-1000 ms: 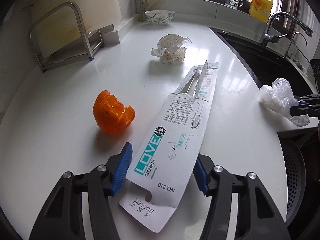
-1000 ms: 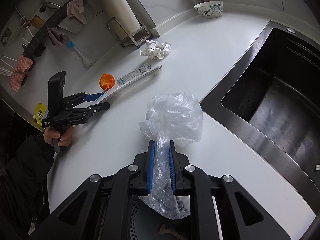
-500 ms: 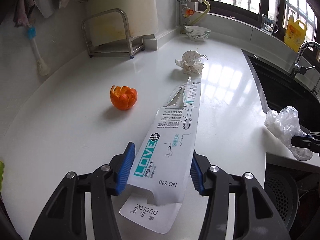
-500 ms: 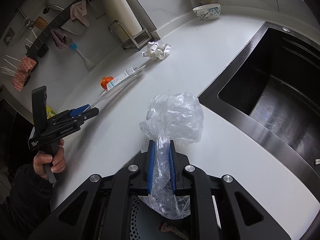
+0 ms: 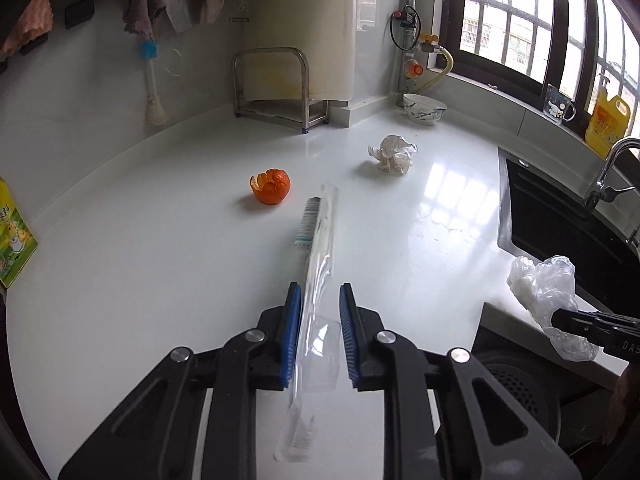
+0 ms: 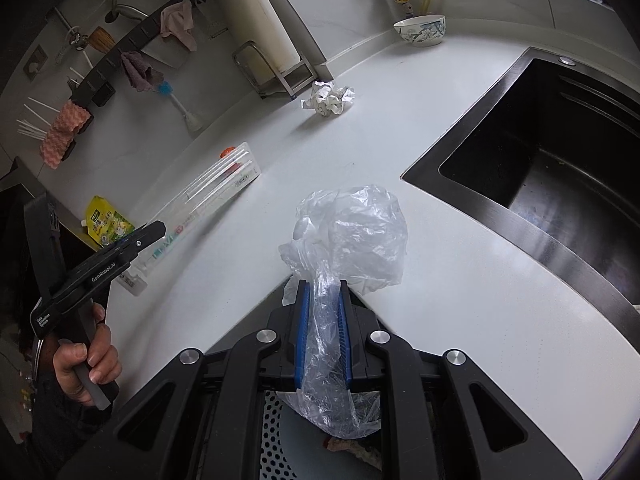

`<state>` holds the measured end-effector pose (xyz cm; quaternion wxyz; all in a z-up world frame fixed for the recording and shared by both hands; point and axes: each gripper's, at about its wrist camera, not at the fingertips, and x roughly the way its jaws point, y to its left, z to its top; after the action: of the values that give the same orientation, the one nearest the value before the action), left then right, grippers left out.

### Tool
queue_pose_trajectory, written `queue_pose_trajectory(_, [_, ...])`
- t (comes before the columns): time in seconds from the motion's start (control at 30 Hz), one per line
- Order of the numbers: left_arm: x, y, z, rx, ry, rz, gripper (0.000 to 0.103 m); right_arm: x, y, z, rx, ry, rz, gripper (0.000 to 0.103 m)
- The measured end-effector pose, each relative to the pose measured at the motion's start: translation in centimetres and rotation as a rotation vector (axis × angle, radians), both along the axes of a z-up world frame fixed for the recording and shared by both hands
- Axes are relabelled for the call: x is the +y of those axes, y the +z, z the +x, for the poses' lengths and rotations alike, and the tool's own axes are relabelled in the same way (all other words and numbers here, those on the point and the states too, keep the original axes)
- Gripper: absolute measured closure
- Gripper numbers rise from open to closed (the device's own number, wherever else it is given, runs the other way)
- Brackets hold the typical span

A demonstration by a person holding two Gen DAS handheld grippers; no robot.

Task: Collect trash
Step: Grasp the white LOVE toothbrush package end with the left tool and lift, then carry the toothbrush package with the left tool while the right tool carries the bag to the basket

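My left gripper (image 5: 320, 300) is shut on a long toothbrush package (image 5: 318, 248), held edge-on above the white counter (image 5: 160, 280); it also shows in the right wrist view (image 6: 208, 196). My right gripper (image 6: 323, 292) is shut on a crumpled clear plastic bag (image 6: 352, 232), held over the counter's front edge above a perforated trash bin (image 6: 276, 432). The bag also shows in the left wrist view (image 5: 540, 284). An orange peel (image 5: 271, 186) and a crumpled paper ball (image 5: 394, 154) lie on the counter farther back.
A black sink (image 6: 540, 152) is on the right with a faucet (image 5: 608, 172). A bowl (image 5: 424, 107) and a metal rack (image 5: 276, 88) stand at the back. A yellow-green pouch (image 6: 108, 224) lies at the left counter edge.
My left gripper has closed on the toothbrush package, lifted it off the counter, turned it on edge and pulled back. My right gripper still holds the plastic bag in place.
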<state>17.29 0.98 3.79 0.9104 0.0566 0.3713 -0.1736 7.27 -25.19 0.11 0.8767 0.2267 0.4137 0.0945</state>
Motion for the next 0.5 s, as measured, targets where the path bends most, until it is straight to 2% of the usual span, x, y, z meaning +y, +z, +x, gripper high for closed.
queue_pose_trajectory(0.07, [0.2, -0.2, -0.8, 0.004, 0.012, -0.012, 0.093, 0.2, 0.0, -0.4, -0.001, 0.003, 0.009, 0.090])
queue_pose_trajectory(0.13, [0.4, -0.5, -1.3, 0.013, 0.024, -0.024, 0.094, 0.3, -0.1, -0.8, -0.003, 0.005, 0.010, 0.090])
queue_pose_trajectory(0.23, [0.7, -1.2, -1.8, 0.033, 0.039, -0.031, 0.095, 0.6, -0.1, -1.4, -0.005, 0.010, 0.010, 0.090])
queue_pose_trajectory(0.5, [2.0, -1.1, -2.1, 0.100, 0.113, -0.119, 0.093, 0.7, 0.3, -2.2, -0.021, 0.018, 0.010, 0.090])
